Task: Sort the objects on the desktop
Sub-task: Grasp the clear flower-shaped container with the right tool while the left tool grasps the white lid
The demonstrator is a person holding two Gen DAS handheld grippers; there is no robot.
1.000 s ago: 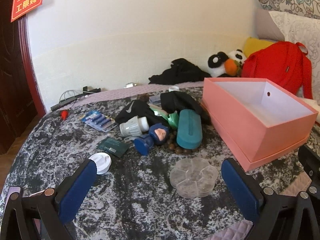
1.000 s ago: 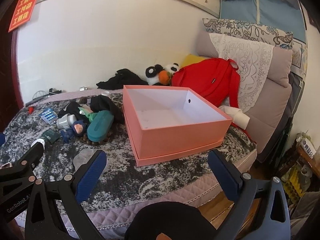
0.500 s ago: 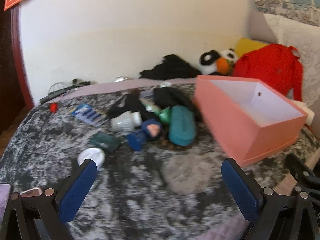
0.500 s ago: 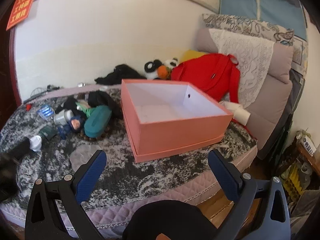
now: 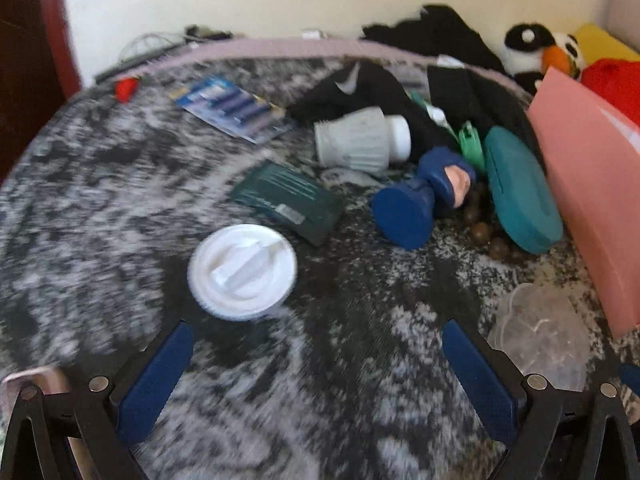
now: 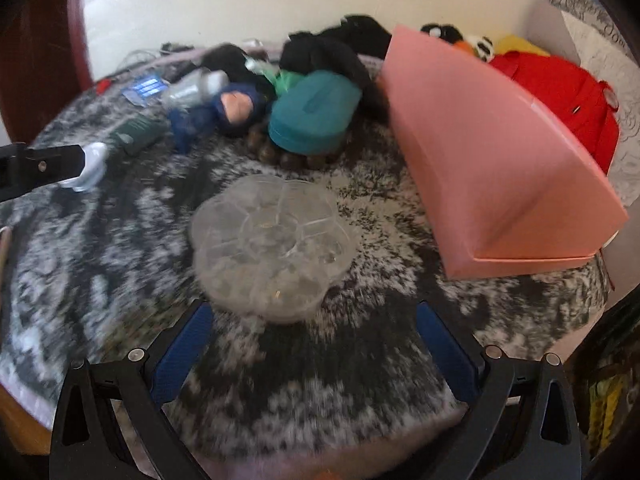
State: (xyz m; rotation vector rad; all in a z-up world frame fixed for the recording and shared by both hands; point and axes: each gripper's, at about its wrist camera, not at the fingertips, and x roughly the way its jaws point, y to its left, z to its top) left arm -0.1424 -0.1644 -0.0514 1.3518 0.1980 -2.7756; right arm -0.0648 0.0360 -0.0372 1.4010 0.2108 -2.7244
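Both grippers wide, empty: left gripper (image 5: 316, 364) near white lid (image 5: 243, 271), right gripper (image 6: 312, 348) near clear organizer (image 6: 272, 244). Risk: slick plastic slips from the pads.

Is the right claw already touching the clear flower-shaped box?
Apart. In the right wrist view, the open right claw sits short of the clear flower-shaped box; patterned cover shows between them.

Home bedroom: quilted bed (image 5: 100, 208), plush panda (image 5: 532, 46), red backpack (image 6: 560, 92), clothes heap (image 5: 436, 36).
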